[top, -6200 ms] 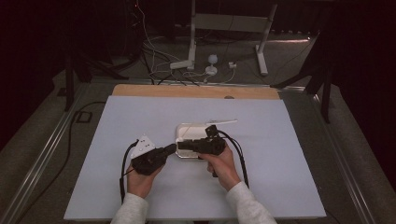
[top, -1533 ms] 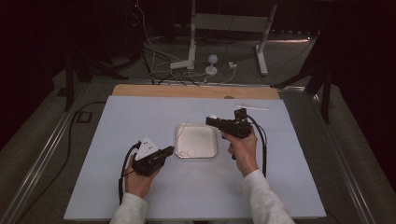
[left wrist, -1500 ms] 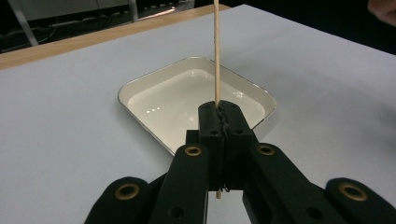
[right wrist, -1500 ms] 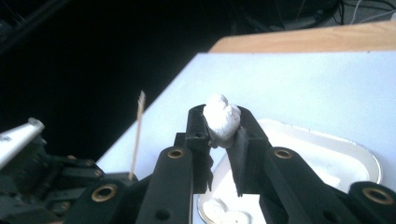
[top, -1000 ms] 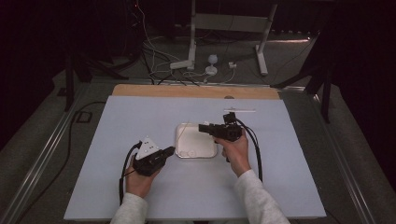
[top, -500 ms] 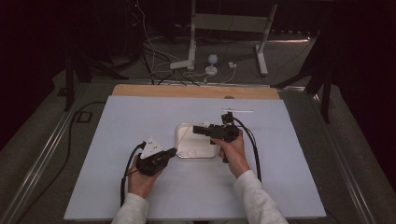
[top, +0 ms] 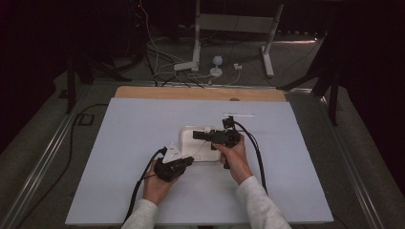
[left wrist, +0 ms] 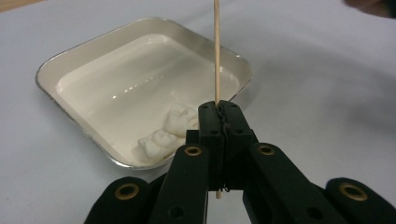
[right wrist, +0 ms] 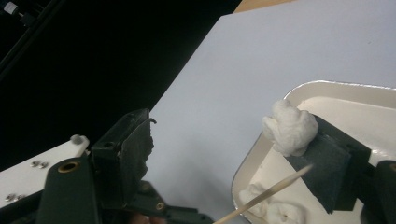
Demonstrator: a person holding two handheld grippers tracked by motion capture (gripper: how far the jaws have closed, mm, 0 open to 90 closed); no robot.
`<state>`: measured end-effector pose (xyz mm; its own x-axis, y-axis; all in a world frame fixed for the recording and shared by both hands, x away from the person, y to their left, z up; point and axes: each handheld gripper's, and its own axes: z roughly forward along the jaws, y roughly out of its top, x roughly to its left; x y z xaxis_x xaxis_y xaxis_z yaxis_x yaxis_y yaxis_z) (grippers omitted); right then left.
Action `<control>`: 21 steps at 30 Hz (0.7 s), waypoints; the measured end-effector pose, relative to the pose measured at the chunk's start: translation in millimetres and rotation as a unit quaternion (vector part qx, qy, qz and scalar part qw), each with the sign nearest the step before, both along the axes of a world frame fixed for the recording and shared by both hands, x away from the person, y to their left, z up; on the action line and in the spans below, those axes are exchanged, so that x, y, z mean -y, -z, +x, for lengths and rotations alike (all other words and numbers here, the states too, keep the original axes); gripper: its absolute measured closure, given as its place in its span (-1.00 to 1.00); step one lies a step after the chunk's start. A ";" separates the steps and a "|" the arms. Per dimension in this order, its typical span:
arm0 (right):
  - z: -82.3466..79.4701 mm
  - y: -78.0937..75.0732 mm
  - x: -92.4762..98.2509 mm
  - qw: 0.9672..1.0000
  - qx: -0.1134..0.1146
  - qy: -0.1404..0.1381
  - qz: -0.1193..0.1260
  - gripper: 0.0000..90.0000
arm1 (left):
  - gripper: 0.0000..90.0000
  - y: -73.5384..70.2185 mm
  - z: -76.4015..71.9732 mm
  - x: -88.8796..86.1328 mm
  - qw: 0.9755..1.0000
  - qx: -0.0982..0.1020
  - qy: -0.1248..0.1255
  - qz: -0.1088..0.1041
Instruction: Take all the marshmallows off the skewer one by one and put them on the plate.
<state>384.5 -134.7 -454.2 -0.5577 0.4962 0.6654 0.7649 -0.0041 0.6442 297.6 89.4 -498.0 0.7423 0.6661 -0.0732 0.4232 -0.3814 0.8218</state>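
A white tray (top: 187,131) lies mid-table on the pale sheet. Two white marshmallows (left wrist: 169,130) sit in its near corner and show as marshmallows (right wrist: 267,208) from the other side. My left gripper (left wrist: 218,109) is shut on a thin wooden skewer (left wrist: 216,51), which stands upright at the tray's near rim. In the high view the left gripper (top: 190,161) is at the tray's front left. My right gripper (top: 196,135) reaches over the tray from the right. That right gripper (right wrist: 229,149) is open, with a marshmallow (right wrist: 289,127) stuck against one pad and the skewer tip (right wrist: 268,192) just below it.
A second thin pale stick (top: 241,115) lies on the sheet behind the tray. A wooden strip (top: 200,93) runs along the far table edge. Cables and stand legs (top: 196,62) lie on the floor beyond. Bare sheet extends left and right of the tray.
My right gripper has come from the back right of the table, leftward and down over the tray. The left gripper has edged right toward the tray's front rim.
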 end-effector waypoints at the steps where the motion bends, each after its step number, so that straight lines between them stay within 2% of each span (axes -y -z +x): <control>1: -0.3 0.1 -0.5 1.000 0.000 0.000 0.000 -0.50 | 1.00 0.1 0.7 -1.0 1.000 -0.001 -0.005 0.000; 4: -0.9 0.6 -0.1 1.000 -0.004 0.003 -0.004 -0.50 | 1.00 -0.5 1.8 -4.2 1.000 -0.003 -0.010 -0.005; 21: -4.2 6.3 12.2 0.999 -0.023 0.018 -0.016 -0.48 | 1.00 3.3 5.0 -4.6 1.000 -0.015 -0.022 0.006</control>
